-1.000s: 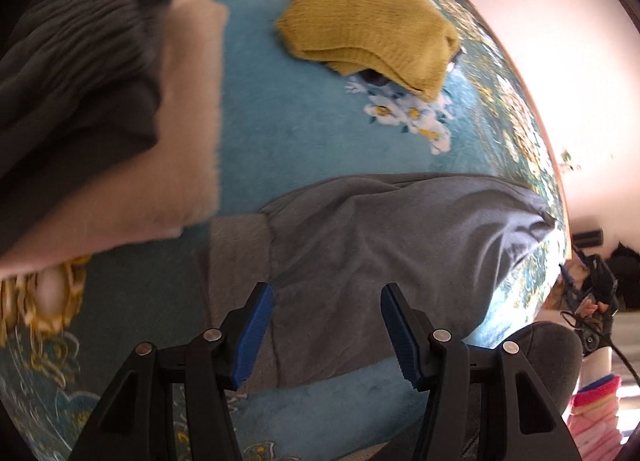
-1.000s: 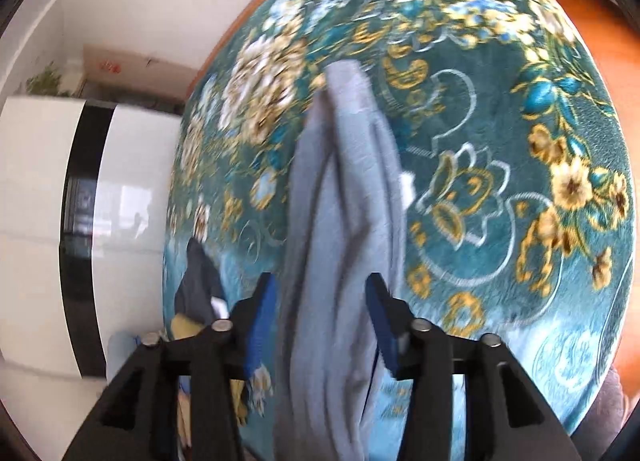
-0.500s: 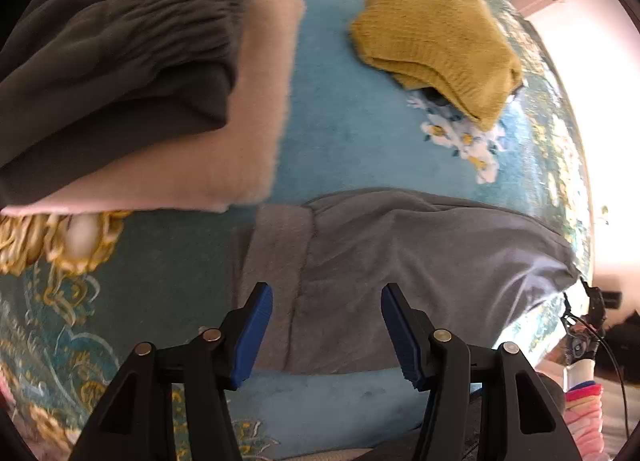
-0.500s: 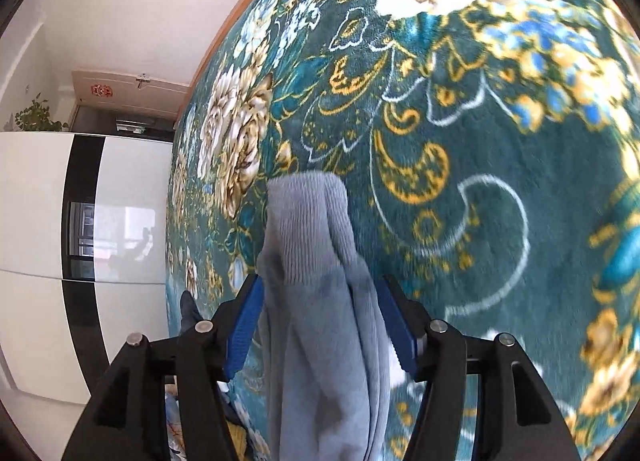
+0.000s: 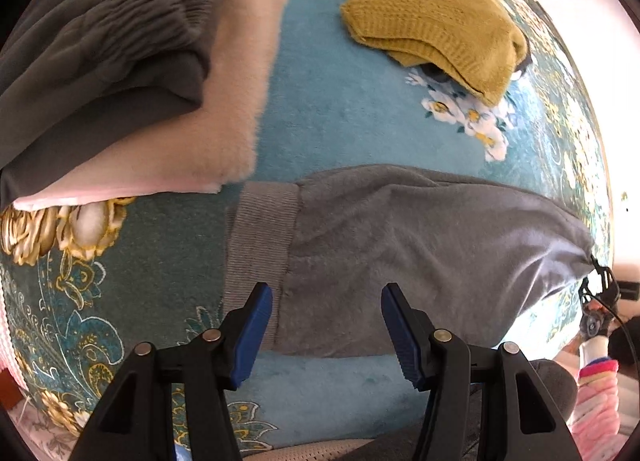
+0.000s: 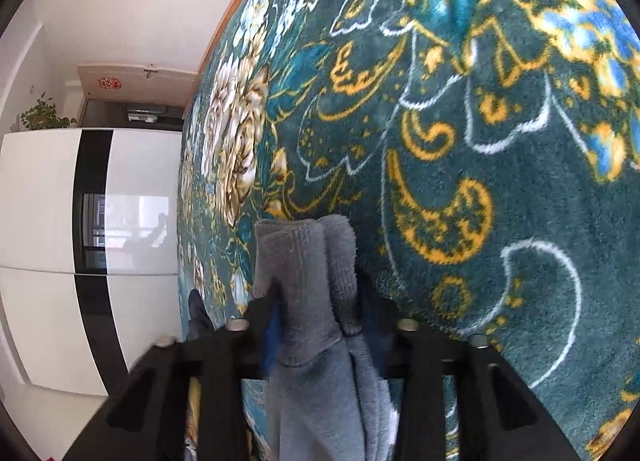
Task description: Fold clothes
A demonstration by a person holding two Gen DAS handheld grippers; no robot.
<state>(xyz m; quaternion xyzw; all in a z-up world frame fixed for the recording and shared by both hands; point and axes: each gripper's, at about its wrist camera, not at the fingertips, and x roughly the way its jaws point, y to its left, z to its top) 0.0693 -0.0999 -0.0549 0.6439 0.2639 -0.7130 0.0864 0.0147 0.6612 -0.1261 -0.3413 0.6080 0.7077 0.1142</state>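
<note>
No legible writing on grey garment (image 5: 420,245) or floral blanket (image 5: 340,121).

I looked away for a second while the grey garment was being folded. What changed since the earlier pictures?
The right gripper came forward along the grey garment to its ribbed end, and its jaws are closing on that end. The left gripper stayed open above the garment's other cuff; only its view turned slightly. The yellow knit and the folded stack did not move.

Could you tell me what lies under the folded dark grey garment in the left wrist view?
The dark grey garment rests on a folded pale pink fleece, which lies on the teal floral blanket. Whatever is beneath the fleece is covered.
</note>
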